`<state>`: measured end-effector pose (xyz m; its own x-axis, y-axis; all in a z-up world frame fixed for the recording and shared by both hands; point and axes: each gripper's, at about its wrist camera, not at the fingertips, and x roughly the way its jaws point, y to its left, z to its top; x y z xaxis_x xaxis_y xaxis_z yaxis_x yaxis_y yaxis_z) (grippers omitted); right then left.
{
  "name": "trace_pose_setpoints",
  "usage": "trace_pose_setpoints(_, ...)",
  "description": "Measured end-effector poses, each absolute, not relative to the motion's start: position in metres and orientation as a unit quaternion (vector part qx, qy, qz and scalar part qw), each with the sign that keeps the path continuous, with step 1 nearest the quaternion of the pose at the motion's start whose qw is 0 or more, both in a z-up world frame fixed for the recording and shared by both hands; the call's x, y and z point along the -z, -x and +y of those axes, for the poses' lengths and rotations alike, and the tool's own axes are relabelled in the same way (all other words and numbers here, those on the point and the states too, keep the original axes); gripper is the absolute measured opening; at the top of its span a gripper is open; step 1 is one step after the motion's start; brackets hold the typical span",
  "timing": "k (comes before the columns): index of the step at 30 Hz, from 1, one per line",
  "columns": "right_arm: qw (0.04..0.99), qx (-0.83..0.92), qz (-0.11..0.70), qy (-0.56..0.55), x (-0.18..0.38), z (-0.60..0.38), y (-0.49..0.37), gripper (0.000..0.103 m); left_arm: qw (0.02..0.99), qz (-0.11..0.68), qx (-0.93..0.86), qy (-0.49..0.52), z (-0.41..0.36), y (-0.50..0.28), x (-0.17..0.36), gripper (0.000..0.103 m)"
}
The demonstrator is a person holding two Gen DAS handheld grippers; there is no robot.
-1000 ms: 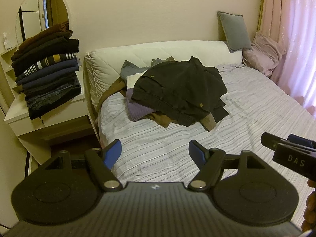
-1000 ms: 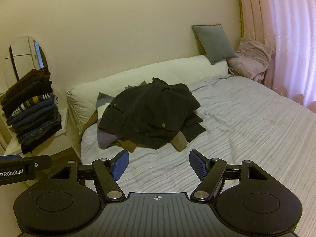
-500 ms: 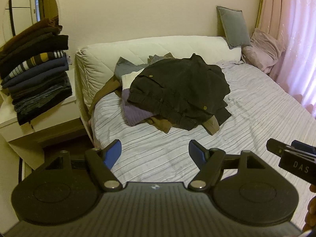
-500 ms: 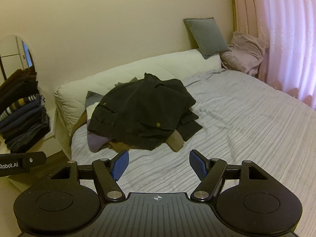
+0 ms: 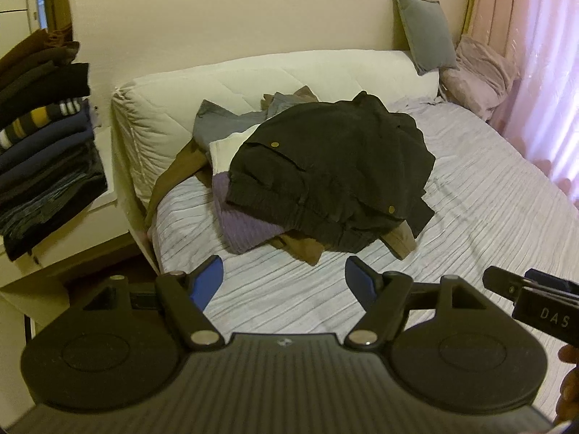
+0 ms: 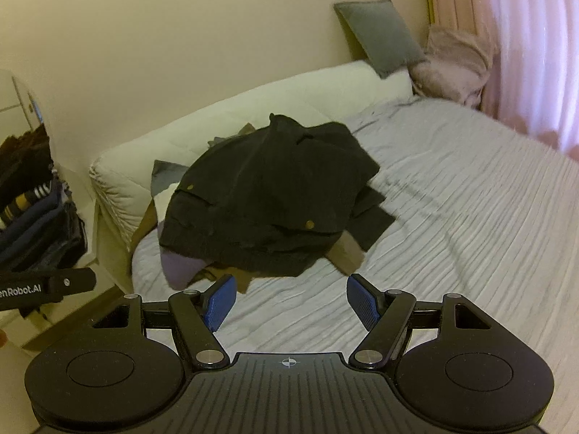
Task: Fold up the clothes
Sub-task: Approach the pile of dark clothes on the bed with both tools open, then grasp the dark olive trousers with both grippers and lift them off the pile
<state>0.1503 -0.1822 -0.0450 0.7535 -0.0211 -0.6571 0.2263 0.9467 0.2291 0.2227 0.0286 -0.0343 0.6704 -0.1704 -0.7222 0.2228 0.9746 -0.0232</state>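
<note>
1. Both grippers have drawn closer to the heap of clothes than half a second ago, so the heap looms larger in each wrist view and the folded stack has slid toward the left edge.
2. Nearest, the left gripper (image 5: 284,280) hangs over the near part of the bed, its blue-padded jaws spread wide with nothing between them.
3. The right gripper (image 6: 289,300) is likewise above the bedspread, jaws apart and empty; its black tip also shows at the right edge of the left wrist view, and part of a hand (image 5: 568,387) appears below it.
4. Under both lies the striped pale-lilac bedspread (image 5: 488,195), bare on its right side.
5. Just beyond the fingertips sits the unfolded heap: a black button-up garment (image 5: 333,177) on top, with a purple knit (image 5: 242,224), brown cloth (image 5: 300,249), a white piece (image 5: 224,148) and a grey piece (image 5: 213,123) poking out beneath it.
6. Left of the bed, the stack of folded clothes (image 5: 43,137) rests on a white shelf or dresser; which one is hard to tell at the edge of the view.
7. Behind the heap runs the white padded headboard (image 5: 253,76).
8. Farthest, a grey cushion (image 5: 423,32) leans on the wall beside a crumpled mauve blanket (image 5: 477,72) and pink curtains (image 5: 542,72).
</note>
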Motion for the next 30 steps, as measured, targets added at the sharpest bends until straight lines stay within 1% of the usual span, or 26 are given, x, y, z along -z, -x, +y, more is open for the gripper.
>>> trace_pose_setpoints(9,0.91,0.065,0.353,-0.21,0.063,-0.185,-0.202,0.071,0.906,0.401,0.13,-0.039,0.04,-0.291,0.044,0.068)
trace_pose_setpoints(13,0.902,0.063,0.355,-0.237,0.075,-0.184,-0.228,0.071,0.9,0.41,0.14,-0.042,0.043,-0.323,0.053,0.068)
trace_pose_setpoints(17,0.893,0.064,0.364,-0.257,0.09,-0.185,-0.257,0.071,0.894,0.42,0.152,-0.043,0.043,-0.356,0.065,0.065)
trace_pose_setpoints(30,0.878,0.058,0.384,-0.279,0.153,-0.18,-0.356,0.071,0.873,0.452,0.18,-0.046,0.041,-0.447,0.106,0.064)
